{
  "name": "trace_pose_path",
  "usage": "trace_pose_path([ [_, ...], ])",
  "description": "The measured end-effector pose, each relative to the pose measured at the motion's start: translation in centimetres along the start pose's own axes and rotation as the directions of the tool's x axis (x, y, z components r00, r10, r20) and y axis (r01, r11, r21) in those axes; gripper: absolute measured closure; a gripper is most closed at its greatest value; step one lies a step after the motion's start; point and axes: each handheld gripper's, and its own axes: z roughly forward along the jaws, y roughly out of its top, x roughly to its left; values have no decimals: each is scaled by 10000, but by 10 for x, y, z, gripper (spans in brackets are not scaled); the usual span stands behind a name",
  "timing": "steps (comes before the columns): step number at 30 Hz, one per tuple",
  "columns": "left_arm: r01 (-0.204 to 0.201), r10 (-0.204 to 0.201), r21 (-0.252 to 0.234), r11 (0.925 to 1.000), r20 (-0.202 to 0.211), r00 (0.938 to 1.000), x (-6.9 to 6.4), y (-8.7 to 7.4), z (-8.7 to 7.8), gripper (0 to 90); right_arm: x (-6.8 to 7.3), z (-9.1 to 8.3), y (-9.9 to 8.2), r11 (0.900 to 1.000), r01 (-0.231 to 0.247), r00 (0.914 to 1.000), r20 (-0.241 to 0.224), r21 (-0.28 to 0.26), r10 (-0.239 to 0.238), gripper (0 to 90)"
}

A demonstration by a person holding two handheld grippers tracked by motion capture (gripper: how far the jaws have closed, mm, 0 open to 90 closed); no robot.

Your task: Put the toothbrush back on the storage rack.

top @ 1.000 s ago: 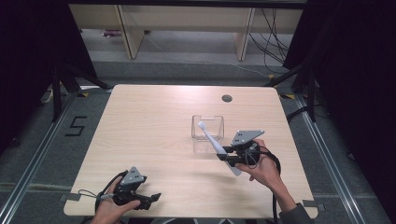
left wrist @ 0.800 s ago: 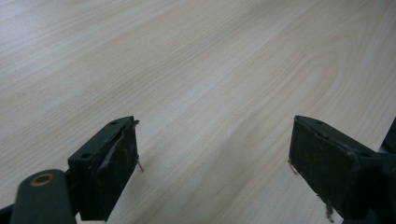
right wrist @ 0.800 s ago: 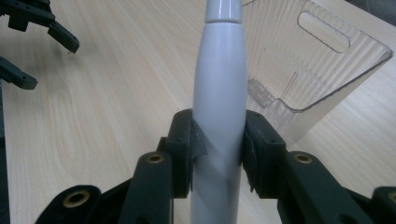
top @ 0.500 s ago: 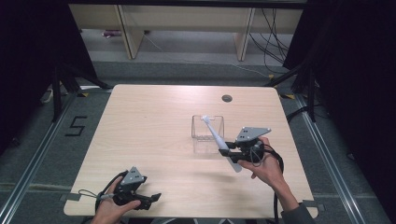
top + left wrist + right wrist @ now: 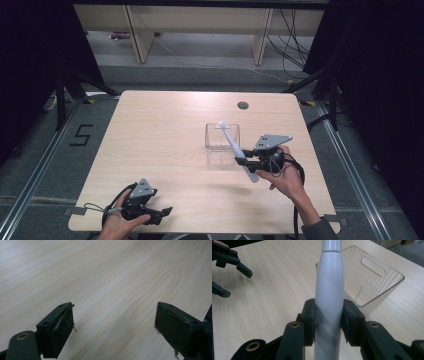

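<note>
White handle (image 5: pixel 235 148), long and tapered, sits clamped between the jaws of the right gripper (image 5: pixel 243 161), tilted with its thin end above the clear plastic bin (image 5: pixel 222 143) at mid-table. Near the front left corner of the wooden table (image 5: pixel 165 130), the left gripper (image 5: pixel 161 214) rests low with jaws spread wide on nothing, broad bare tabletop lying between the two.

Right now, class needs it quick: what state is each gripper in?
Left gripper: open, holding nothing, over the table.
Right gripper: closed on the white toothbrush, beside the clear bin.
</note>
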Motion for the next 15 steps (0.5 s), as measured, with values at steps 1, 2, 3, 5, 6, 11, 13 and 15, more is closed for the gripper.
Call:
trace_pose_path([
  [1,-13,13,11,10000,-4,10000,0,0,0,149,0,-1,1,9999,-137,9999,-81,82,137,663],
  [2,-131,133,145,9998,-164,9998,1,0,0,149,0,-1,1,10000,-59,9999,-108,-10,59,663],
  [3,-137,139,164,9998,-161,9998,1,0,0,149,0,-1,1,9998,-181,9998,-4,-71,181,663],
  [5,-75,76,73,9999,-43,10000,1,0,0,149,-1,-2,3,9998,-192,9998,-114,24,192,663],
  [6,-15,15,10,10000,-4,10000,0,0,0,149,-1,-3,4,9999,-91,10000,10,-88,91,663],
  [11,-20,20,3,10000,-18,10000,0,0,0,149,-2,-4,9,9995,-191,9998,49,-247,193,663],
  [13,-36,36,4,10000,-14,10000,0,0,0,149,-3,-5,11,9995,-79,9999,68,-295,81,663],
  [15,-23,23,2,10000,-2,10000,0,0,0,149,-4,-6,13,9994,63,9999,92,-343,-60,663],
])
